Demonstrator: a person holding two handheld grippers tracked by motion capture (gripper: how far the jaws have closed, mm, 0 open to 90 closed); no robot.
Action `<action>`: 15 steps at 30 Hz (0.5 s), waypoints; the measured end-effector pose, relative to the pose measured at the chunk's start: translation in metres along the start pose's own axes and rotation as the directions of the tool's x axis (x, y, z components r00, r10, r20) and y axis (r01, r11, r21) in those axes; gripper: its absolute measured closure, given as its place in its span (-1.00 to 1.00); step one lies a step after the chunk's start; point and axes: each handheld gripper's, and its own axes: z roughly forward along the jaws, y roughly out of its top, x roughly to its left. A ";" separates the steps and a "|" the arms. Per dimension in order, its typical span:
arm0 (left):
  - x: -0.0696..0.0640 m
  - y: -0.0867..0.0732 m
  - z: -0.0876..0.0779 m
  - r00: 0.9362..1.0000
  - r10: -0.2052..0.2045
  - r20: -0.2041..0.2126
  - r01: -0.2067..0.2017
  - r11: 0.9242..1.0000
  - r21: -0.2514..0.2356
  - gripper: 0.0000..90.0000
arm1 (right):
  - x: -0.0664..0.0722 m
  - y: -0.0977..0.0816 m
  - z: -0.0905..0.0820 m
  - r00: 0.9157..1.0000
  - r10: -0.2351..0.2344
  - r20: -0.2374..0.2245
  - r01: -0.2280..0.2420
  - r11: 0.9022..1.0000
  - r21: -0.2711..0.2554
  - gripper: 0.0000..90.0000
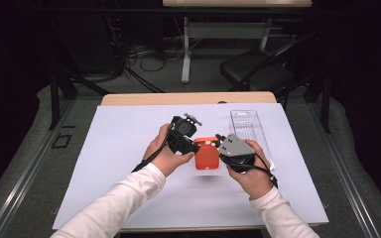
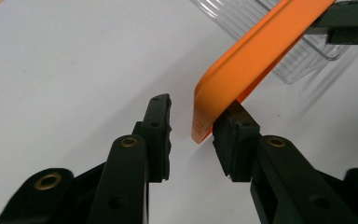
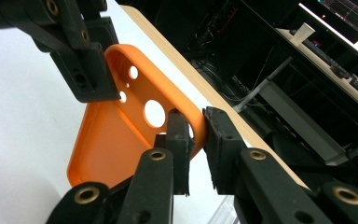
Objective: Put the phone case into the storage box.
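Right gripper point(image 3: 196, 140) clamping orange case point(image 3: 116, 140) rim, left gripper point(image 2: 192, 135) parted

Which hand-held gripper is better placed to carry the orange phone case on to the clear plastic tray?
The right hand-held gripper: its jaws clamp the rim of the orange phone case. The left hand-held gripper has its jaws apart at the case's corner, and the clear plastic tray lies on the right side.
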 end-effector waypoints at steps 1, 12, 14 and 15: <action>0.001 0.000 0.000 1.000 0.001 0.001 -0.001 1.000 -0.006 0.46 | -0.001 0.000 0.000 1.000 0.000 0.001 0.000 1.000 -0.002 0.79; 0.009 -0.011 -0.001 0.998 0.034 0.047 -0.031 0.998 -0.062 0.30 | -0.008 -0.004 -0.004 1.000 0.023 0.009 -0.023 0.999 -0.030 0.79; 0.010 -0.012 -0.002 0.996 0.042 0.075 -0.037 0.997 -0.074 0.29 | -0.009 -0.005 -0.004 1.000 0.021 0.012 -0.021 0.999 -0.039 0.79; 0.011 -0.013 -0.003 0.996 0.040 0.078 -0.034 0.996 -0.082 0.29 | -0.010 -0.005 -0.005 1.000 0.021 0.014 -0.021 0.999 -0.043 0.79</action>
